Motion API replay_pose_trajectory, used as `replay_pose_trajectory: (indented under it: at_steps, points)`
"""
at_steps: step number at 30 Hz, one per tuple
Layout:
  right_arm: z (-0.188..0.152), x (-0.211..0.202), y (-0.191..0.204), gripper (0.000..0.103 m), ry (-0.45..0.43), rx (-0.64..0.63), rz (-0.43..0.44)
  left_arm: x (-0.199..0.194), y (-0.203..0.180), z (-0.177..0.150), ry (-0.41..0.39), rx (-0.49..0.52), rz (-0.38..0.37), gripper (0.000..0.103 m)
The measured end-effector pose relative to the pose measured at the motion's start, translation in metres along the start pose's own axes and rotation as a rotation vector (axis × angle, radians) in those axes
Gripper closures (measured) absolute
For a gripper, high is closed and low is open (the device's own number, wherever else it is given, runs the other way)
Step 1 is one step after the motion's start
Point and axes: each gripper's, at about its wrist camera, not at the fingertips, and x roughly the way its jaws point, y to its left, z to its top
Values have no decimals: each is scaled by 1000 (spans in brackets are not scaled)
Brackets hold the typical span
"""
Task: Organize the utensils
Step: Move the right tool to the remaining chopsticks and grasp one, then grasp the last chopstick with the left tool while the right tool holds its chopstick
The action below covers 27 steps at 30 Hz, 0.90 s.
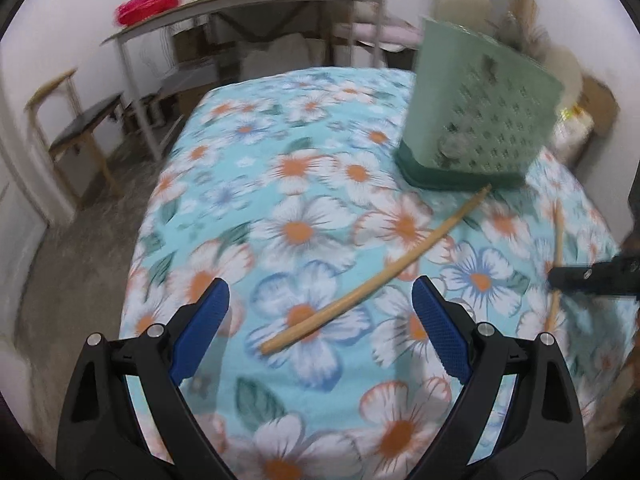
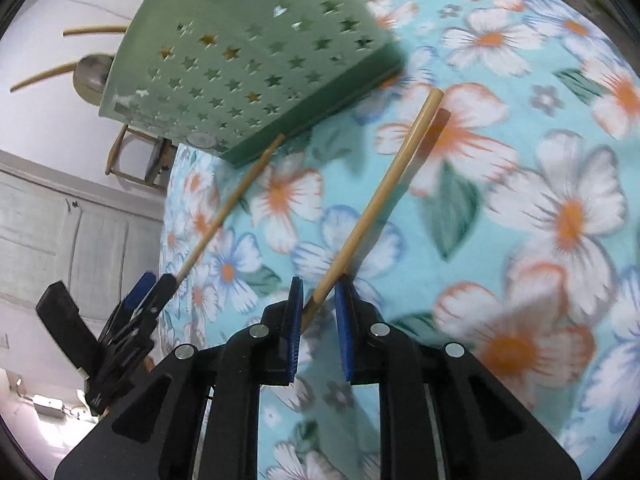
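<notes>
**Two chopsticks on the flowered surface, one between the right tongs**

Left wrist view: The surface (image 1: 304, 128) is covered by a light blue cloth printed with white, orange-centred flowers. Behind it stands a long grey table (image 1: 256, 4) carrying a red item (image 1: 148, 6) and blurred clutter, with a wooden stool (image 1: 76, 136) at the far left against a white wall. A green utensil holder (image 1: 480, 120) with star-shaped cutouts stands on the far right part of the surface, on a darker green base. Two wooden chopsticks are visible here: one chopstick (image 1: 376, 276) lies diagonally in the middle, its far tip close to the holder's base; a second chopstick (image 1: 558, 264) lies at the right edge, where the black right tongs (image 1: 592, 276) reach in. The left tongs (image 1: 320, 320) are spread wide above the cloth, the near end of the middle chopstick lying between the blue pads (image 1: 204, 328), untouched.

Right wrist view: The right tongs (image 2: 318, 312) are nearly closed, their blue pads to either side of the near end of one chopstick (image 2: 380, 196), which slants away over the cloth; whether they actually pinch it I cannot tell. The other chopstick (image 2: 236, 208) runs from the holder (image 2: 248, 60) toward the left tongs (image 2: 148, 292). Two more wooden handles (image 2: 44, 76) stick out of the holder's top.
</notes>
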Motion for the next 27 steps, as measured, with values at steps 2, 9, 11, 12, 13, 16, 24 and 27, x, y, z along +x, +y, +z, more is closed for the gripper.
replay_pose_trajectory:
  at_steps: [2, 9, 11, 12, 13, 16, 24, 27]
  points:
    - [-1, -3, -6, 87, -12, 13, -1, 7, -11, 1, 13, 74, 5, 16]
    - [2, -3, -3, 88, -33, -26, -34, 13, -39, -1, 61, 207, -28, 68]
    - [4, -4, -3, 88, -31, -39, -36, 12, -40, -2, 73, 186, -34, 80]
    - [5, -3, -2, 88, -27, -47, -37, 11, -40, -3, 77, 176, -35, 81]
    - [5, -3, 0, 88, -25, -57, -40, 10, -41, -4, 81, 163, -37, 82]
    - [4, -5, 5, 88, -21, -93, -58, 2, -40, -11, 99, 103, -68, 85]
    - [-15, -33, -9, 88, -7, -162, -89, -32, -21, -53, 158, -197, -214, 97]
    - [-23, -38, -8, 87, 1, -214, -101, -44, -12, -74, 165, -310, -241, 97]
